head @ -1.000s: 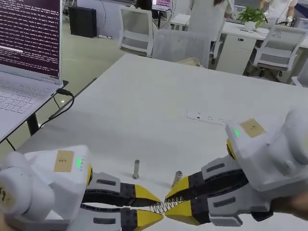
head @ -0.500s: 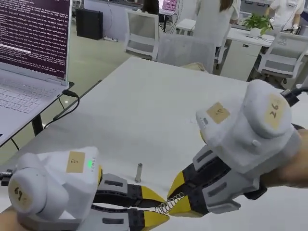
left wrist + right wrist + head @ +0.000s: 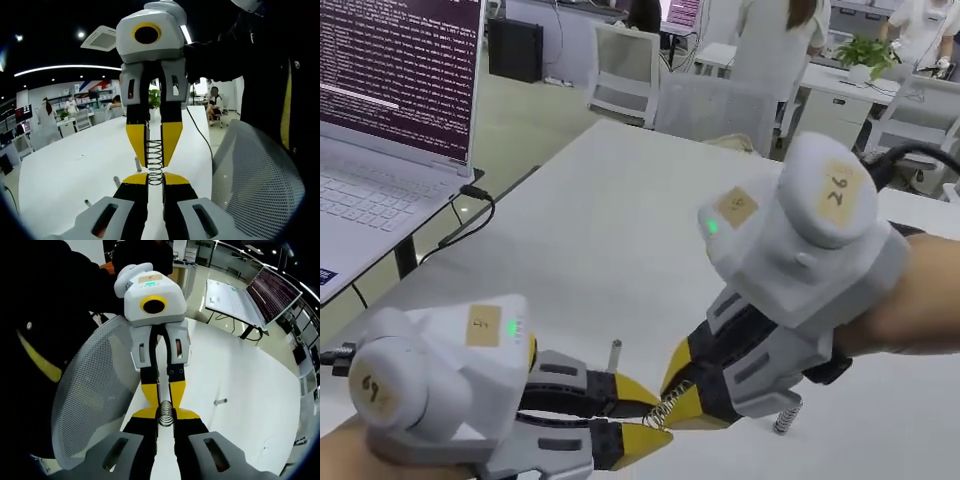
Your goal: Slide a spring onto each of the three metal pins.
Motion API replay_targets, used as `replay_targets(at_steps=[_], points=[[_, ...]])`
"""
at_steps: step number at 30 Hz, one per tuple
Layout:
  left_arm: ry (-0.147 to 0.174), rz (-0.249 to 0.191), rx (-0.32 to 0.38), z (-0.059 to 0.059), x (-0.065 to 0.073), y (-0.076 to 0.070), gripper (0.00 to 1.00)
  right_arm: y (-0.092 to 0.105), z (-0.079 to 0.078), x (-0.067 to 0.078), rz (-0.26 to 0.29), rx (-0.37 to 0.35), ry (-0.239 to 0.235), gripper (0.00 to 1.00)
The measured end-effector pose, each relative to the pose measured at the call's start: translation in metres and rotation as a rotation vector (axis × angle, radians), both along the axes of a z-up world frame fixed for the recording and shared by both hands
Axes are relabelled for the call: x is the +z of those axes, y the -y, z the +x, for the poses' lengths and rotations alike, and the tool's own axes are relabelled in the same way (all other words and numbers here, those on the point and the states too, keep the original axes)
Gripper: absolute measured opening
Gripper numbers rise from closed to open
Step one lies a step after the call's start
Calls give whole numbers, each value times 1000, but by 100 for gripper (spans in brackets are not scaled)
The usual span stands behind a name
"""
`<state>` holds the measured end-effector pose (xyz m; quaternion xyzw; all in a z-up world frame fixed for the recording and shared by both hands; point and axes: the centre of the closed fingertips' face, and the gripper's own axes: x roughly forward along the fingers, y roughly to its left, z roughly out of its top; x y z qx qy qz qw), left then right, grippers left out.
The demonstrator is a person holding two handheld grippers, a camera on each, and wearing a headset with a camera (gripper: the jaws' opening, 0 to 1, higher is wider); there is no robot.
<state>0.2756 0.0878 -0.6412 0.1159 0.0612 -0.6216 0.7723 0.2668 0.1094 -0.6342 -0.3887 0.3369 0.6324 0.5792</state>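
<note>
White table (image 3: 620,230) carries the work. Right gripper (image 3: 670,398) sits just right of the bare upright pin (image 3: 614,352); left gripper (image 3: 658,420) sits just left of that pin, towards the person. Both sets of jaws are narrow, each clamped on one end of the held spring (image 3: 665,410), just in front of the pin. Second pin (image 3: 786,412), wearing a spring, stands well right of the bare pin.

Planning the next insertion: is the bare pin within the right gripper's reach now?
Probably yes: the bare pin stands uncovered close by the right gripper, though the left gripper also grips the spring.
</note>
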Motion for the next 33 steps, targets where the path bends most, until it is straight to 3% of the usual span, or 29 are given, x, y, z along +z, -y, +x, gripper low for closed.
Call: replay_targets(at_steps=[19, 33], points=[[-1, -5, 22, 10, -2, -1, 3, -8, 9, -2, -91, 29, 5, 8], [-43, 4, 39, 14, -7, -4, 7, -10, 15, -9, -126, 31, 3, 8]])
